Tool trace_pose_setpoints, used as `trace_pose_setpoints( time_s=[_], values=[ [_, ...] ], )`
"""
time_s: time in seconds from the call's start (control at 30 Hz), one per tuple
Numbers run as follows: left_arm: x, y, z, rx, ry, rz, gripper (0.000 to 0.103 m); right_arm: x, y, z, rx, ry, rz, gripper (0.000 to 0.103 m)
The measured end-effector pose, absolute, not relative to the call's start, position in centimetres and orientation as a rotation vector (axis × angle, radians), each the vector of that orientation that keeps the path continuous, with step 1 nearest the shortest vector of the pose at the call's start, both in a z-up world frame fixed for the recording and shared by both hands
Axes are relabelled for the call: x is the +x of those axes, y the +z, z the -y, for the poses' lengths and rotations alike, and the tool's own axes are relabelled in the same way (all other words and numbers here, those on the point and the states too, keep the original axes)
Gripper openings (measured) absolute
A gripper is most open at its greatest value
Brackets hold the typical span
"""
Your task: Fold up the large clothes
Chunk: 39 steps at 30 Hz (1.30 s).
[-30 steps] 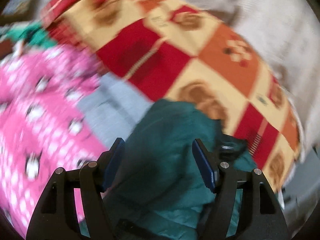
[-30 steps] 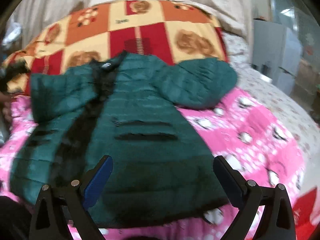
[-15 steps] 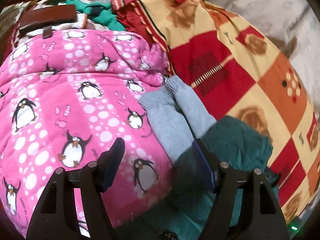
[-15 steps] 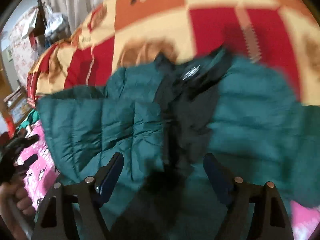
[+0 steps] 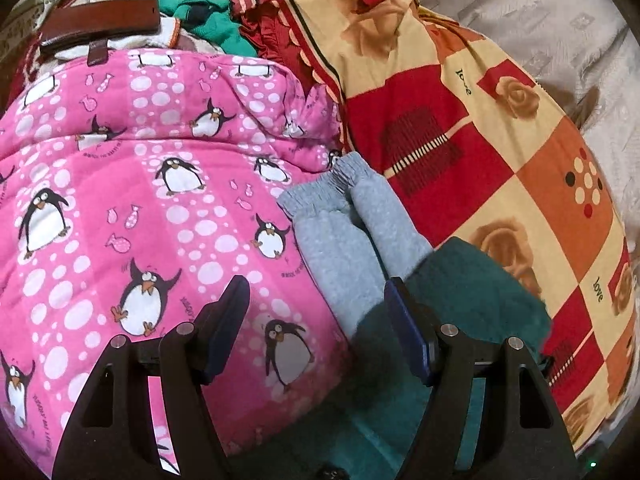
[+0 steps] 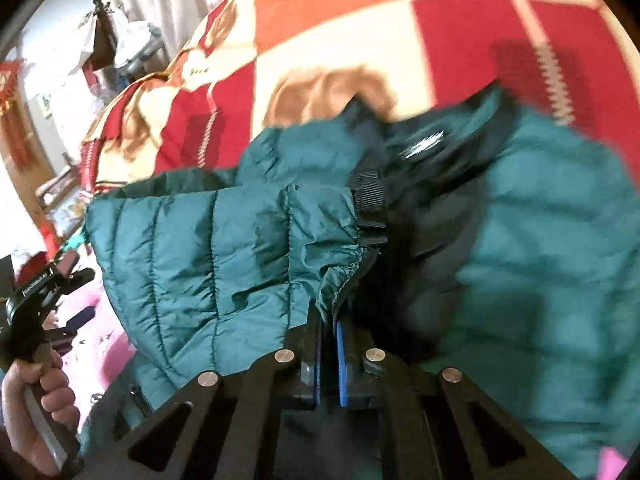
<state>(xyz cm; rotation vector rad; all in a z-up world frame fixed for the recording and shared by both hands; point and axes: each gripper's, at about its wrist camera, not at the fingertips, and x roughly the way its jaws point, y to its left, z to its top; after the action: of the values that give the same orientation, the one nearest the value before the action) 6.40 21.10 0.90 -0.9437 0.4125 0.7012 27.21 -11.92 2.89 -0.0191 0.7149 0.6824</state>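
- While pinching the front edge of the dark green quilted puffer jacket (image 6: 224, 248), right gripper (image 6: 328, 344) pressed together at six o'clock of the right wrist view, blue pads nipping the gathered hem fabric just beside the black zipper strip (image 6: 370, 200).
- Spread flat over the pink penguin-print fleece blanket (image 5: 120, 200), collar lying toward twelve o'clock against the red, orange and cream patchwork quilt (image 6: 340, 20); one sleeve end (image 5: 476, 292) visible at four o'clock of the left wrist view.
- Left gripper (image 5: 316, 320) spread, nothing between the pads, hovering over the blanket with its right finger at the sleeve's edge and just beside the grey ribbed-cuff sweatpants (image 5: 340, 232) at one o'clock of it.
- Seen from the right wrist at nine o'clock: left gripper's handle gripped by a person's hand (image 6: 36, 400).
- Step in hand, by judgement: seizing one front panel or side to begin the first lengthwise fold; no fold yet made.
- Next move likely calls for closing the left gripper on the sleeve or shoulder, then lifting both holds together and carrying that side across toward the zipper line.
- Needs care: slippery padded shell, thin pinch, so a slow lift and even tension to avoid dragging the grey sweatpants or bunching the blanket.
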Motion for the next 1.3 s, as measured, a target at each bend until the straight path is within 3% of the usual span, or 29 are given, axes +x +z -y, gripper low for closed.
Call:
trace_pose_setpoints(
  time_s=[0.17,0.37,0.47,0.53,0.57,0.7,0.9,1.07,1.13,1.3],
  values=[
    [6.8,0.5,-20.8,-0.923,0.704,-0.443,0.069,29.2,4.0,20.1,-0.013,0.454,-0.728,0.005],
    [8.5,0.6,-19.9,-0.858,0.666,-0.478,0.069,30.9,1.2,24.2,-0.012,0.340,-0.797,0.006],
    [9.7,0.9,-18.9,-0.816,0.623,-0.489,0.069,29.3,2.6,24.7,-0.012,0.310,-0.734,0.019],
    [10.5,1.1,-18.0,-0.790,0.590,-0.507,0.069,28.3,4.0,24.7,-0.021,0.279,-0.704,0.053],
    [11.1,1.3,-17.5,-0.778,0.562,-0.523,0.069,27.3,4.9,24.8,-0.048,0.258,-0.669,0.057],
    [13.7,2.8,-15.6,-0.761,0.449,-0.532,0.069,25.7,6.9,22.9,-0.096,0.309,-0.611,0.057],
    [18.4,2.0,-12.4,-0.596,0.339,-0.570,0.069,26.3,4.3,18.6,-0.104,0.429,-0.691,0.038],
    [22.6,-2.0,-13.4,-0.613,0.339,-0.756,0.069,31.0,-1.7,17.4,-0.160,0.355,-0.801,0.037],
    [23.4,-3.1,-13.7,-0.644,0.312,-0.797,0.074,32.9,-4.2,18.3,-0.148,0.291,-0.868,0.038],
    [23.4,-2.7,-14.2,-0.626,0.310,-0.794,0.074,33.1,-4.2,19.0,-0.093,0.311,-0.863,0.040]
  ],
)
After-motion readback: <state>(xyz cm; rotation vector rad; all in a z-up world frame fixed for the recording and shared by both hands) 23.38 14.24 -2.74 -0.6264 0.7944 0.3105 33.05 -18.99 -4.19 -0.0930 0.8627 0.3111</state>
